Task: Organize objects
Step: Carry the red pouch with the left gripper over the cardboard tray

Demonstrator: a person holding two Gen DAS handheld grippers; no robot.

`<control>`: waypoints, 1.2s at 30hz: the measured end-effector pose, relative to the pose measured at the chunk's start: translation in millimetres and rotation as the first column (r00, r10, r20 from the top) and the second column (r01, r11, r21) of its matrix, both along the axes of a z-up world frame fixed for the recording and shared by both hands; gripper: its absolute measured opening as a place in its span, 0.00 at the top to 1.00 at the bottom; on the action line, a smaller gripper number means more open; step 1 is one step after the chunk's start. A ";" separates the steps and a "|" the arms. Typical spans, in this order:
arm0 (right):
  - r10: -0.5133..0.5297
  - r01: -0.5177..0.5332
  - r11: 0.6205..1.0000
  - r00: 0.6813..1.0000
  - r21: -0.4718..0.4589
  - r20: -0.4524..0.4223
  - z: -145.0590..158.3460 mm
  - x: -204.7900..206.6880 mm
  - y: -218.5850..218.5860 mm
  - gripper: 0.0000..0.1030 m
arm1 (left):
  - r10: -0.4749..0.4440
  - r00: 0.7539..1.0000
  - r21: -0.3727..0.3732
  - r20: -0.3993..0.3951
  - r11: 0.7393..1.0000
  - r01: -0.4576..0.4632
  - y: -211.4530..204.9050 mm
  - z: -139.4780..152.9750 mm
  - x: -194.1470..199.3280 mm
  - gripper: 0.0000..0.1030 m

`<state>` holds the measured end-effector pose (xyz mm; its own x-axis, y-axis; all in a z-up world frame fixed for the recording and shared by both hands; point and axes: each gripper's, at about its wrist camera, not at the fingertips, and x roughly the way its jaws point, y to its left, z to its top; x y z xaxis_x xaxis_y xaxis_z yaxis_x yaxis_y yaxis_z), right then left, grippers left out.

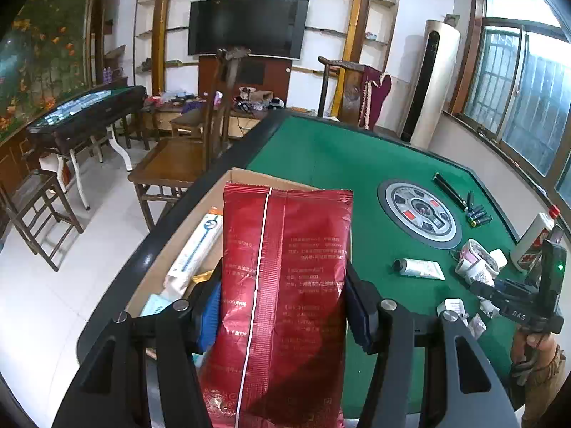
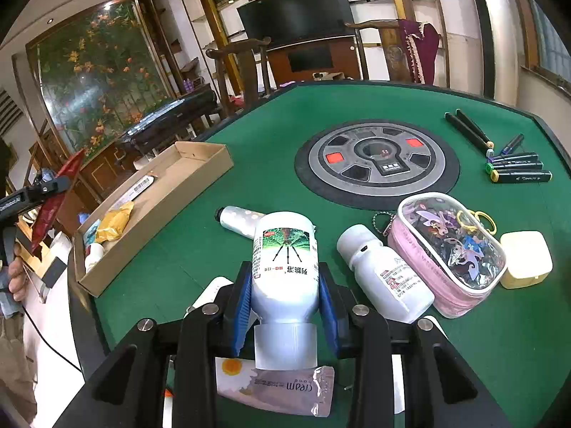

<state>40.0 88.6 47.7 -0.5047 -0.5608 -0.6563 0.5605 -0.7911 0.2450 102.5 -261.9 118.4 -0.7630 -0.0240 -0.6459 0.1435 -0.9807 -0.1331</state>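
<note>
- Left gripper [image 1: 283,306]: clamped on a red foil packet [image 1: 285,285] that fills the centre of the left wrist view. The packet stands upright between the blue pads, its long axis running along the fingers and away from the camera.
- Directly behind and below the packet lies the cardboard box [image 1: 246,176], at centre-left of that view. A white tube-like pack and other small items already lie in it. In my judgement the left hand is the nearer one to the box, and its move turns on lowering the packet lengthwise along the box's long side.
- Right gripper [image 2: 285,296]: closed on a white bottle [image 2: 285,267] at lower centre of the right wrist view. The bottle's cap end points back toward the camera and its base points away across the green table [image 2: 271,142].
- Just below the bottle a hand cream tube [image 2: 278,388] lies flat. Just to the right lie a second white bottle [image 2: 385,281], then a pink pouch [image 2: 446,256] and a yellow case [image 2: 524,264].
- From the right gripper the box sits at left of the frame, well apart, its long axis slanting toward upper centre.
- Farthest, at upper right: a cluster of markers [image 2: 517,167] beyond the round centre panel [image 2: 376,162].
</note>
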 end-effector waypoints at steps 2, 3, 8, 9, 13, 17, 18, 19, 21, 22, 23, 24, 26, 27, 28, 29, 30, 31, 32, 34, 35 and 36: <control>-0.002 0.002 1.000 1.000 -0.001 0.004 -0.7 -1.0 0.2 0.64 | -0.019 1.000 0.009 0.011 1.000 0.019 3.5 -5.3 -9.5 0.44; -0.003 0.003 1.000 1.000 -0.002 0.005 -0.9 -1.2 0.7 0.64 | -0.025 1.000 0.011 0.016 1.000 0.025 4.9 -7.0 -13.3 0.44; -0.004 0.004 1.000 1.000 -0.005 0.006 -0.7 -1.9 1.2 0.64 | -0.050 0.998 0.018 0.040 0.999 0.049 15.4 -16.6 -32.8 0.44; -0.003 0.003 1.000 1.000 -0.005 0.005 -0.6 -1.8 1.0 0.64 | -0.054 0.998 0.019 0.044 0.998 0.053 17.2 -18.5 -35.6 0.44; -0.005 0.005 1.000 1.000 -0.005 0.002 0.5 -1.6 0.2 0.64 | -0.064 0.996 0.023 0.059 0.998 0.063 21.4 -26.5 -43.6 0.44; -0.004 0.004 1.000 1.000 -0.007 0.005 0.2 -1.2 -1.1 0.64 | -0.064 0.995 0.037 0.076 0.997 0.061 19.7 -35.0 -54.0 0.44; -0.001 0.001 1.000 1.000 -0.006 0.006 0.1 -1.2 -2.1 0.64 | -0.065 0.995 0.037 0.082 0.997 0.062 19.8 -36.9 -57.8 0.44; 0.001 -0.001 1.000 1.000 -0.007 0.006 0.2 -0.9 -2.5 0.64 | -0.065 0.994 0.038 0.088 0.997 0.062 19.4 -38.6 -61.6 0.44; 0.004 -0.003 1.000 1.000 -0.010 0.004 0.3 -0.4 -3.3 0.64 | -0.067 0.992 0.045 0.107 0.997 0.062 18.6 -42.5 -70.3 0.44; 0.004 -0.004 1.000 1.000 -0.011 0.004 0.5 -0.2 -3.4 0.64 | -0.065 0.991 0.049 0.114 0.997 0.060 18.0 -44.0 -73.4 0.44; 0.005 -0.005 1.000 1.000 -0.011 0.004 0.6 -0.2 -3.5 0.64 | -0.062 0.990 0.051 0.126 0.997 0.056 17.6 -46.0 -76.5 0.44; 0.005 -0.005 1.000 1.000 -0.011 0.004 0.6 -0.1 -3.7 0.64 | -0.054 0.989 0.049 0.139 0.998 0.048 16.7 -48.2 -80.1 0.44; 0.004 -0.004 1.000 1.000 -0.012 0.004 0.7 0.1 -3.7 0.64 | -0.051 0.986 0.051 0.160 0.998 0.043 14.9 -52.4 -86.2 0.44; 0.005 -0.005 1.000 1.000 -0.012 0.004 0.7 0.0 -3.9 0.64 | -0.050 0.985 0.055 0.168 0.998 0.041 14.0 -54.5 -88.9 0.44; 0.004 -0.004 1.000 1.000 -0.012 0.003 0.7 0.1 -3.8 0.64 | -0.048 0.983 0.056 0.178 0.998 0.038 13.4 -57.2 -91.7 0.44; 0.005 -0.005 1.000 1.000 -0.012 0.002 0.8 -0.1 -3.9 0.64 | -0.048 0.981 0.056 0.189 0.998 0.038 13.2 -59.2 -93.8 0.44; 0.006 -0.006 1.000 1.000 -0.012 0.001 0.7 0.3 -4.4 0.64 | -0.051 0.978 0.057 0.201 0.998 0.041 13.6 -61.7 -96.4 0.44; 0.008 -0.008 1.000 1.000 -0.013 0.001 0.7 0.7 -5.0 0.64 | -0.054 0.975 0.056 0.215 0.998 0.043 14.2 -64.9 -98.9 0.44; 0.008 -0.008 1.000 1.000 -0.013 0.001 0.5 1.0 -5.7 0.64 | -0.052 0.972 0.051 0.227 0.998 0.041 14.8 -67.5 -100.5 0.44; 0.009 -0.009 1.000 1.000 -0.014 0.001 0.6 1.6 -5.6 0.64 | -0.045 0.966 0.036 0.253 0.999 0.037 16.0 -73.7 -104.6 0.44; 0.009 -0.009 1.000 1.000 -0.014 0.001 0.8 1.5 -5.5 0.64 | -0.040 0.964 0.032 0.264 0.999 0.033 15.6 -76.5 -106.4 0.44; 0.009 -0.009 1.000 1.000 -0.014 0.001 0.8 1.5 -5.6 0.64 | -0.037 0.961 0.031 0.275 0.999 0.030 15.0 -79.7 -108.3 0.44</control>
<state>41.5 83.0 48.5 -0.4989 -0.5743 -0.6491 0.5673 -0.7826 0.2564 -5.9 -246.9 38.8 -0.5552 0.0186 -0.8315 0.1453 -0.9822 -0.1190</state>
